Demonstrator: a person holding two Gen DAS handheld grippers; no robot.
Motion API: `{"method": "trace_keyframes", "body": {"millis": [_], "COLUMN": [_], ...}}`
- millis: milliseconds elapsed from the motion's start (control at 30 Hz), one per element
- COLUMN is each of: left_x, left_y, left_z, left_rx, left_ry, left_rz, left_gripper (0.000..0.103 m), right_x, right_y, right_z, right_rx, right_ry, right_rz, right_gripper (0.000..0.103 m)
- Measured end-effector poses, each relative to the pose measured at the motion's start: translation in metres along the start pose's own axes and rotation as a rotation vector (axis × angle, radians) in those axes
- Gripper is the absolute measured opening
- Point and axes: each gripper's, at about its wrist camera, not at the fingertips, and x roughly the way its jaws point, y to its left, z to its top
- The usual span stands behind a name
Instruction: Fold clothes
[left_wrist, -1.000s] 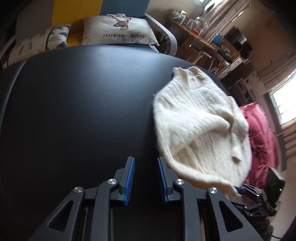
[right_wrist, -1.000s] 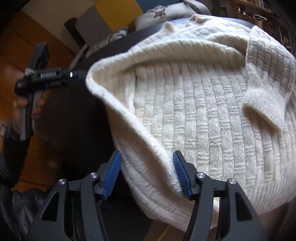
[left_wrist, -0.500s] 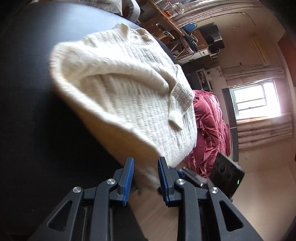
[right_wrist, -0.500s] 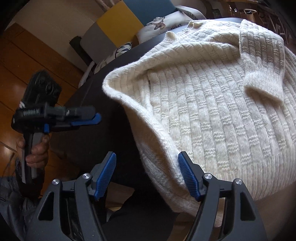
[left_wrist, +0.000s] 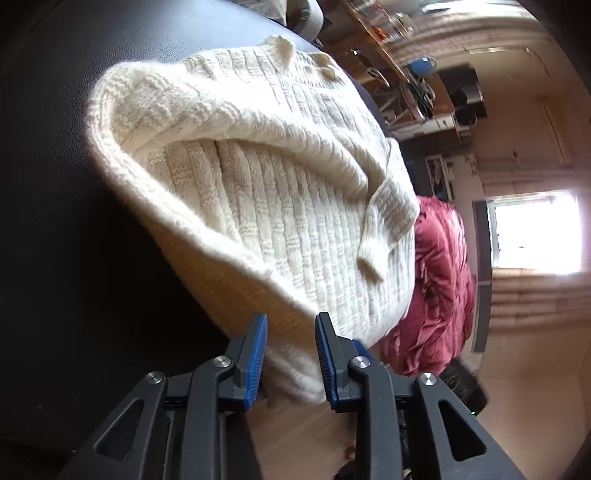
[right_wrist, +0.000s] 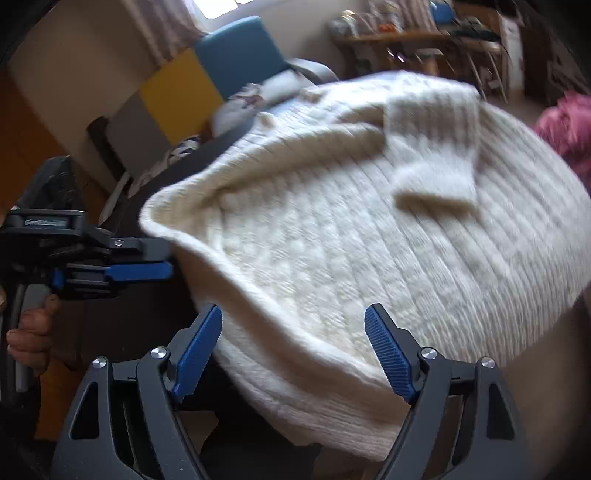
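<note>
Round black matte tabletop (left_wrist: 55, 258), one cream ribbed-knit sweater (left_wrist: 280, 206) lying bunched on it, sweater hem spilling over the table's near edge, sleeve folded across its top.

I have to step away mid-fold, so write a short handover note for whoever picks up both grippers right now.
Left gripper: jaws partly open around the near hem of the cream sweater, pads not pressing on it.
Right gripper: jaws opening, wide, sweater edge between them, not gripped.
Sweater: rumpled on the black table, near edge hanging over the rim, one sleeve lying across the body. A red garment waits beyond it.
Done: nothing folded neatly yet.
Left: grip the hem, spread it flat, fold.
</note>
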Motion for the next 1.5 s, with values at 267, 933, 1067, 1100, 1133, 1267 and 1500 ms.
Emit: {"method": "trace_keyframes", "body": {"millis": [267, 933, 1067, 1100, 1133, 1267, 1500], "left_x": [0.02, 0.014, 0.011, 0.01, 0.009, 0.011, 0.012], "left_y": [0.002, 0.017, 0.016, 0.015, 0.014, 0.018, 0.022], "left_z": [0.004, -0.006, -0.002, -0.001, 0.0, 0.001, 0.0], "left_rx": [-0.043, -0.091, -0.068, -0.054, -0.039, -0.032, -0.018], "left_ry": [0.025, 0.05, 0.022, 0.008, -0.005, -0.005, -0.017], "left_rz": [0.067, 0.074, 0.107, 0.125, 0.143, 0.164, 0.185], "left_gripper": [0.026, 0.027, 0.027, 0.026, 0.026, 0.025, 0.022], "right_x": [0.0, 0.011, 0.011, 0.01, 0.007, -0.007, -0.001], "right_y": [0.017, 0.081, 0.086, 0.087, 0.088, 0.084, 0.052], "right_z": [-0.014, -0.037, -0.039, -0.039, -0.038, -0.028, 0.001], "right_rx": [-0.057, -0.27, -0.285, -0.29, -0.295, -0.292, -0.22], "right_ry": [0.08, 0.167, 0.169, 0.162, 0.15, 0.109, 0.069], "right_rz": [0.135, 0.236, 0.237, 0.229, 0.219, 0.19, -0.09], "right_gripper": [0.083, 0.083, 0.083, 0.083, 0.083, 0.083, 0.077]}}
